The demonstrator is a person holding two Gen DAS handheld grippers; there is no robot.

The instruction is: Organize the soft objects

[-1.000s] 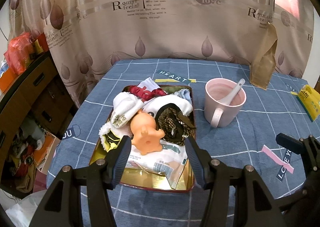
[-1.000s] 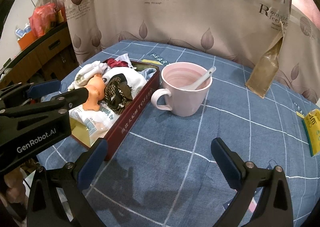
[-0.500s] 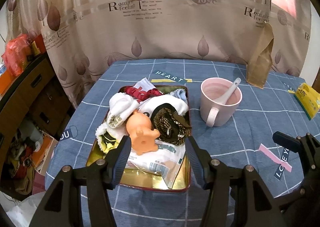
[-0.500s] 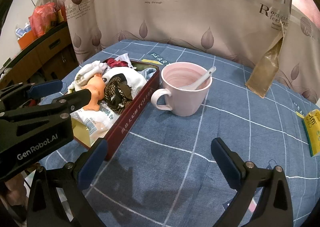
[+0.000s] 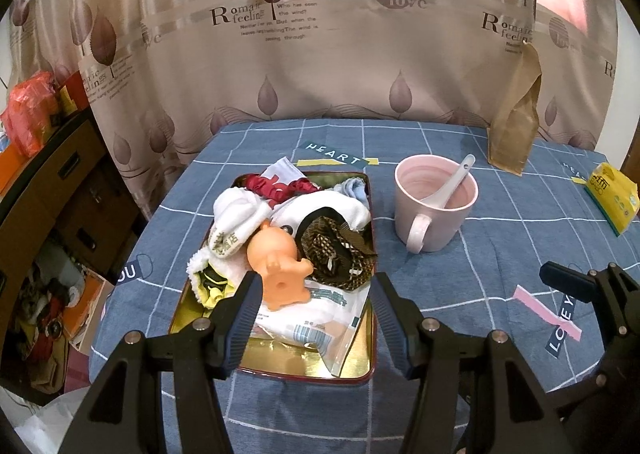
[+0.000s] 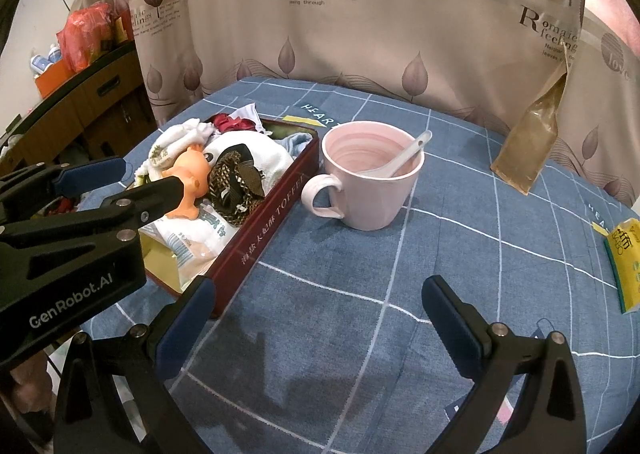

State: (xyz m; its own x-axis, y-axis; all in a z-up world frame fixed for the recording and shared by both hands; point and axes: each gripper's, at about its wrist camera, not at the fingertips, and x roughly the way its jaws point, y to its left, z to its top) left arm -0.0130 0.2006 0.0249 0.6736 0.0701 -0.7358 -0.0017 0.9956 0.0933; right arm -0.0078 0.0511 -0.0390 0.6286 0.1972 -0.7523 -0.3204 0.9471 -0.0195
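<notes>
A dark red tin tray [image 5: 362, 372] [image 6: 264, 238] with a gold inside sits on the blue checked tablecloth. It holds an orange rubber toy [image 5: 278, 262] [image 6: 190, 174], white socks [image 5: 236, 220], a brown patterned cloth [image 5: 334, 254] [image 6: 236, 184], a red cloth [image 5: 276, 186] and a white plastic packet [image 5: 320, 314]. My left gripper [image 5: 314, 318] is open and empty, above the tray's near end, just short of the toy. It also shows in the right wrist view [image 6: 120, 178]. My right gripper [image 6: 316, 328] is open and empty above bare cloth to the right of the tray.
A pink mug [image 5: 434, 206] [image 6: 370, 176] with a white spoon stands right of the tray. A brown paper bag [image 5: 516, 126] leans on the curtain at the back. A yellow packet [image 5: 612, 196] lies far right. A wooden cabinet [image 5: 52, 190] stands left of the table.
The left gripper has drawn back slightly from the tray, so the tray and mug look a bit smaller and farther. Both grippers stay open. The right gripper has hardly moved.
</notes>
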